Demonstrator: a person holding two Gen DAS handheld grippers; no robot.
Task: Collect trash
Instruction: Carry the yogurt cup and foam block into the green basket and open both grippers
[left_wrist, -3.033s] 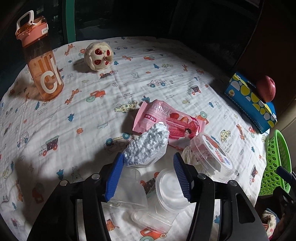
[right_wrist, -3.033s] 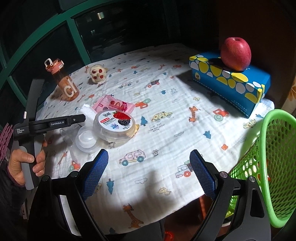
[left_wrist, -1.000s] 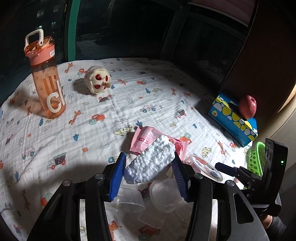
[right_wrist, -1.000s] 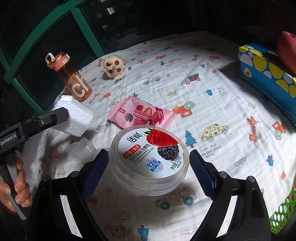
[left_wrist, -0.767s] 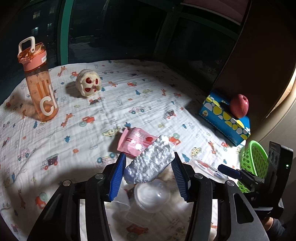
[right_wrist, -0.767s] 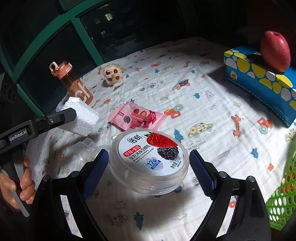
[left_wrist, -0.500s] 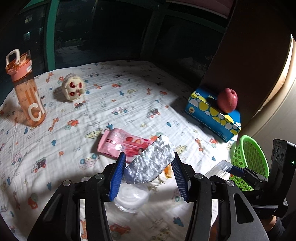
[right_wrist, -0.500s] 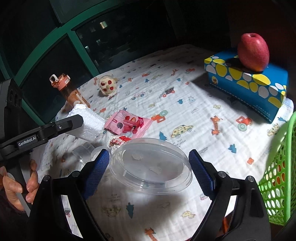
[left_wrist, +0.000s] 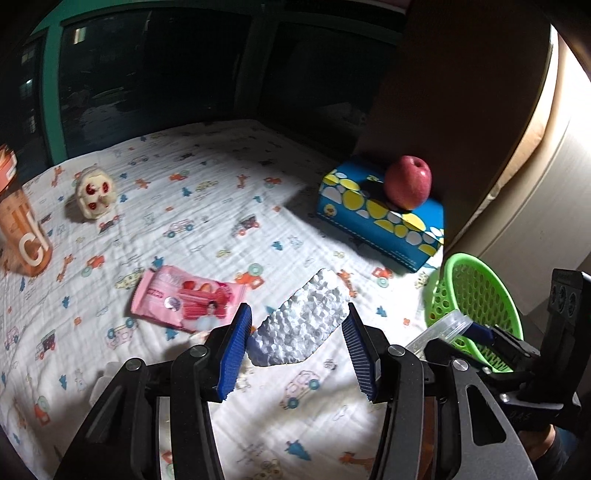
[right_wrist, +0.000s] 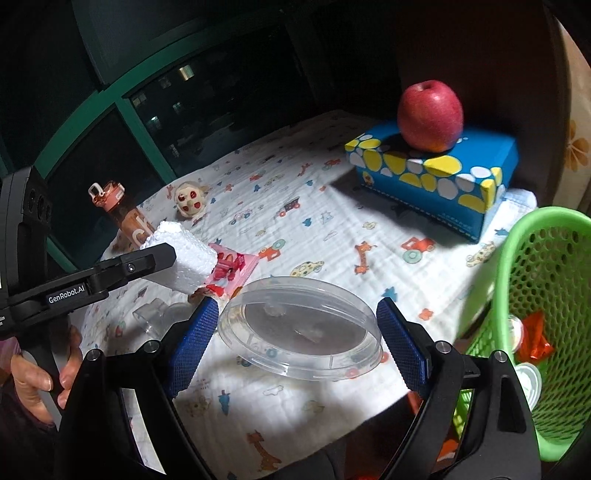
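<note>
My left gripper (left_wrist: 295, 347) is shut on a white styrofoam block (left_wrist: 301, 323) and holds it above the table; the block also shows in the right wrist view (right_wrist: 184, 254). My right gripper (right_wrist: 295, 332) is shut on a clear round plastic container (right_wrist: 299, 328), held tilted above the table near the green mesh basket (right_wrist: 546, 295). The basket (left_wrist: 476, 291) sits off the table's right edge and holds some trash. A pink snack wrapper (left_wrist: 184, 299) lies on the printed cloth. Clear plastic cups (right_wrist: 155, 314) lie near the table's near-left edge.
A blue and yellow box (left_wrist: 376, 221) with a red apple (left_wrist: 406, 181) on it stands at the far right. An orange water bottle (left_wrist: 22, 221) and a small plush toy (left_wrist: 94, 192) stand at the far left. Dark windows are behind the table.
Both grippers have lifted their loads and swung right toward the green basket. The container in the right gripper has tipped so its label no longer shows.
</note>
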